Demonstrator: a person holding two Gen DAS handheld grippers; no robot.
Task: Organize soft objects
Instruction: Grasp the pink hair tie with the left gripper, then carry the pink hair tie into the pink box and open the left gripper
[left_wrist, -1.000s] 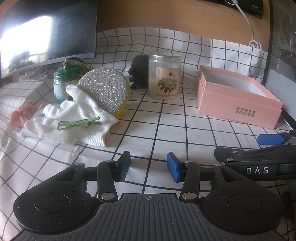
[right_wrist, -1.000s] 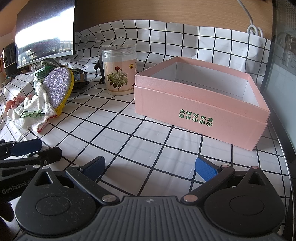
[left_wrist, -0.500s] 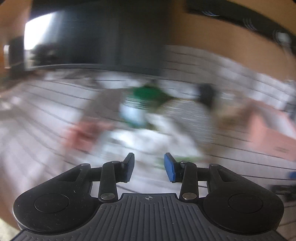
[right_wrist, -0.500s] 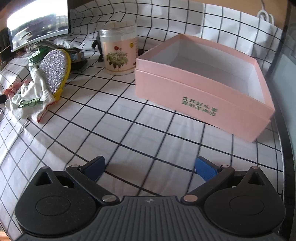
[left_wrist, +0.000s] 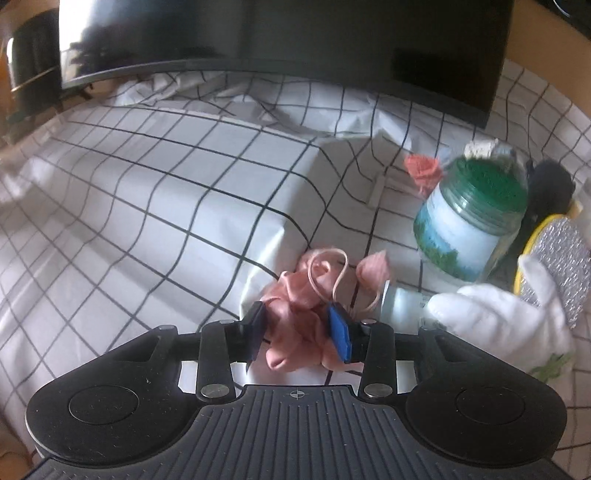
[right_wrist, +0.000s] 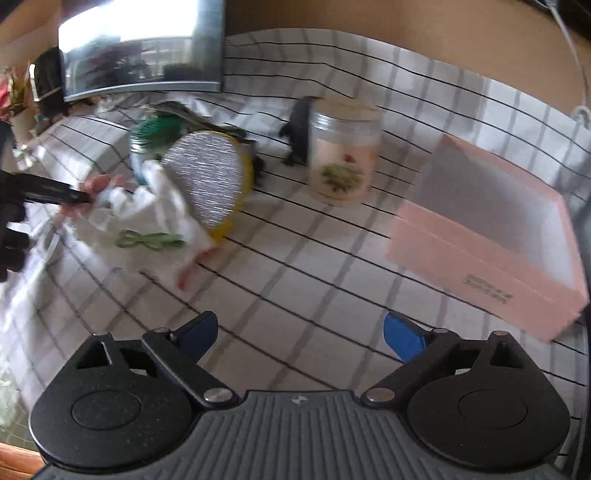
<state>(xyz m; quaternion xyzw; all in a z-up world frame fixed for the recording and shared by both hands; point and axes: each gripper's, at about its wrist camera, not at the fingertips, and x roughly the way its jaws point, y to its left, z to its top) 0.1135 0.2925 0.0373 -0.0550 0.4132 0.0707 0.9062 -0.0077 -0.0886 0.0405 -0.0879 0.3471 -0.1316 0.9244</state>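
A crumpled pink cloth (left_wrist: 295, 295) with a thin cord lies on the checked tablecloth. My left gripper (left_wrist: 297, 330) is open and straddles it, one pad on each side, with no squeeze to be seen. A white glove (left_wrist: 498, 325) with a green hair tie (right_wrist: 147, 240) on it leans on a glitter disc (right_wrist: 210, 184) to the right. In the right wrist view my right gripper (right_wrist: 301, 332) hangs over bare cloth, jaws wide and closing, nothing between them. The open pink box (right_wrist: 498, 236) stands to its right. The left gripper's tip (right_wrist: 55, 194) shows at the pink cloth (right_wrist: 99, 182).
A green-lidded jar (left_wrist: 469, 221), a black toy (left_wrist: 550, 184) and a small orange-red item (left_wrist: 423, 170) stand behind the glove. A flower-printed jar (right_wrist: 343, 155) stands between the disc and the box. A dark monitor (left_wrist: 295, 37) lines the back. A small clear bottle (left_wrist: 402, 302) lies by the cloth.
My left gripper has swung left from in front of the glove to the pink cloth. The right gripper has turned left, so the box now sits further right, and its jaws look slightly narrower.
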